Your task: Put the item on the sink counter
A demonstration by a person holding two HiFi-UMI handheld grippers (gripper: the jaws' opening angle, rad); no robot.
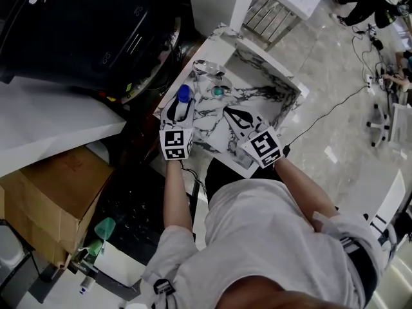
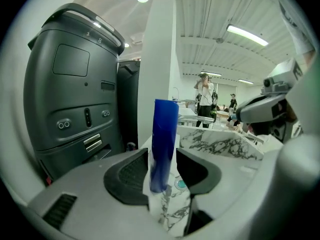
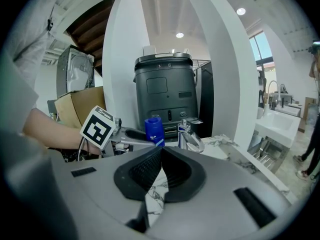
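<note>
Two hand-held tools were seen from above, held over a white, grey-veined marble bench point(image 1: 288, 77) with a sunken basin. The left tool point(image 2: 162, 155) was spread wide. Its dark ribbed pads were set against both sides of an upright blue-topped plastic bottle point(image 2: 165, 134), so the bottle was gripped between them. The bottle was held at that tool's tip, over the left edge of the bench. Whether its base touched the marble could not be told. The right tool point(image 3: 161, 154) was fully closed, its pads pressed together with nothing between them. It was held over the basin, to the right of the left tool and apart from it. A chrome tap point(image 3: 189, 134) was seen just beyond the bottle, ahead of both tools. A large dark grey machine point(image 2: 75, 99) was seen to the left of the left tool, past the edge of the bench.
</note>
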